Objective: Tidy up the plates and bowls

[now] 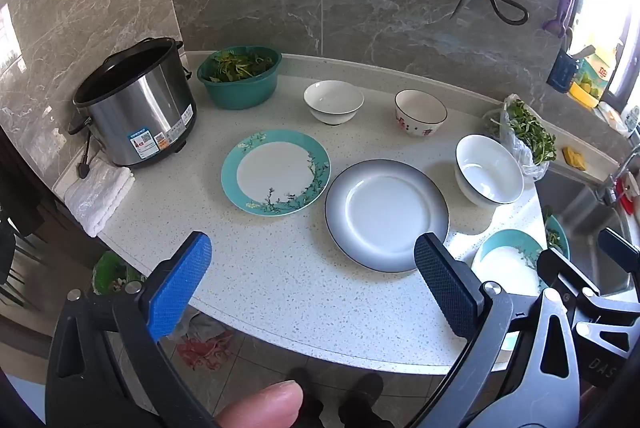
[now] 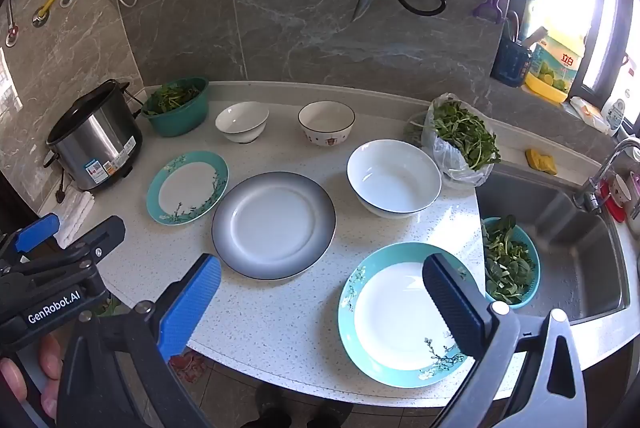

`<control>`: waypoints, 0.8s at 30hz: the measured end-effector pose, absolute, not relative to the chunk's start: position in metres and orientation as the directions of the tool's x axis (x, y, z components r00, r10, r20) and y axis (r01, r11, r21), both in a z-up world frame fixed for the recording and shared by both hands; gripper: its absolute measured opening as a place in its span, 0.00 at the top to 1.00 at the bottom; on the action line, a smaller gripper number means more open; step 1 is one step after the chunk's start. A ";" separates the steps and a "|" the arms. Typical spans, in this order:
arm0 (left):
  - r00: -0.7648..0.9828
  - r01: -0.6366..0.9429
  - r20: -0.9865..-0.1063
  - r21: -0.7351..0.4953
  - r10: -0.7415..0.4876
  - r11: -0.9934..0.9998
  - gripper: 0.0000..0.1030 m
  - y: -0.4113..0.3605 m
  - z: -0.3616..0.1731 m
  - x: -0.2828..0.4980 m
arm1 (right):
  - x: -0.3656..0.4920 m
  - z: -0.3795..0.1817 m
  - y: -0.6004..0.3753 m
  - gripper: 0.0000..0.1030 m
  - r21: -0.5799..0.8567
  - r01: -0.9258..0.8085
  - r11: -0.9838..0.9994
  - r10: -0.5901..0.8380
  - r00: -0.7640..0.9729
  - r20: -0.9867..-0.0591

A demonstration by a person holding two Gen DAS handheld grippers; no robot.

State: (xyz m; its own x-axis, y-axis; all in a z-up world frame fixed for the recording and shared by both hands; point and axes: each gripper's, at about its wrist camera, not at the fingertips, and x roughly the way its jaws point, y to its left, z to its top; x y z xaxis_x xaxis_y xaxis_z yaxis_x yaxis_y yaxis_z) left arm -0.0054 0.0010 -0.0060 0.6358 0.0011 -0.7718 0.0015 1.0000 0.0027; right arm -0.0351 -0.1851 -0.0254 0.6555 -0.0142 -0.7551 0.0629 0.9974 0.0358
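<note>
Both grippers hover over the near edge of the counter (image 2: 280,328), the left gripper (image 1: 312,292) and right gripper (image 2: 320,302) each with jaws spread and holding nothing. A grey-rimmed plate (image 2: 274,224) lies mid-counter between two teal floral plates (image 2: 186,186) (image 2: 400,316); three white bowls (image 2: 394,176) stand farther back.

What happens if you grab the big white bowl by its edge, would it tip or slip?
The big white bowl looks glossy, so its rim is probably slippery between the pads. It seems to narrow toward the base, so pushing high might rock it. It looks ceramic: likely stiff, heavy for its size, and breakable if dropped.
</note>
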 end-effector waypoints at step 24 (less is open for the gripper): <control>0.631 -0.002 -0.775 0.006 0.006 1.000 0.00 0.003 -0.009 -0.005 | -0.032 -0.027 -0.186 0.00 0.036 0.062 0.997 -0.013 0.653 -0.758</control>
